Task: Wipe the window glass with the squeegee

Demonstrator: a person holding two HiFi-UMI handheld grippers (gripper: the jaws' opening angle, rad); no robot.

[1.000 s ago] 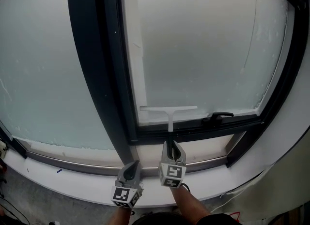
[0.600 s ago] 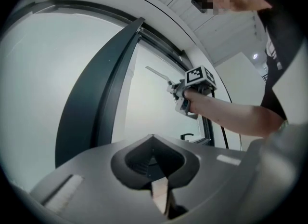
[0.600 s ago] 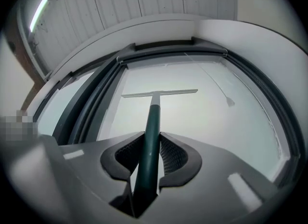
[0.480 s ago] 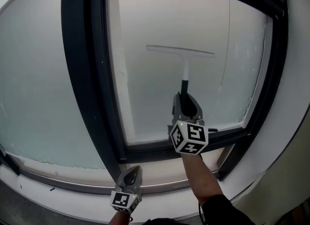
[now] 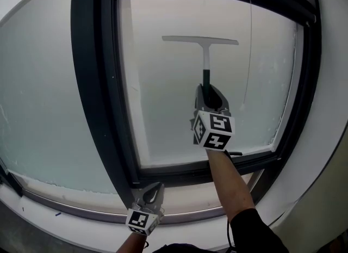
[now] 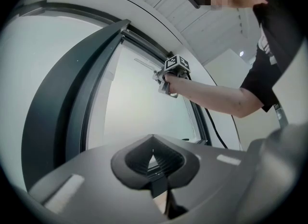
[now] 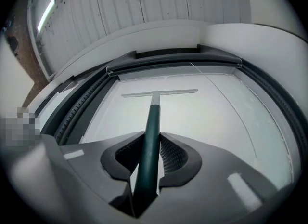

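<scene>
Right gripper (image 5: pixel 210 97) is clenched on the squeegee (image 5: pixel 205 56): both jaws pinch the dark green handle (image 7: pixel 150 136), which runs straight out from between them toward the far, upper part of the pane. Blade (image 5: pixel 200 40) sits crosswise above the gripper, roughly level, high on the window glass (image 5: pixel 163 99) and a bit short of the top rail of the dark frame (image 5: pixel 89 83). It looks flat against the glass, but contact can't be confirmed. The blade's right end is near a thin vertical line on the pane. My right forearm (image 5: pixel 228 181) reaches up across the bottom rail.

Left gripper (image 5: pixel 150 193) is down low, near me, by the sill (image 5: pixel 65 205), left of the right arm and well apart from the squeegee. Its jaws are together, with nothing between them.
</scene>
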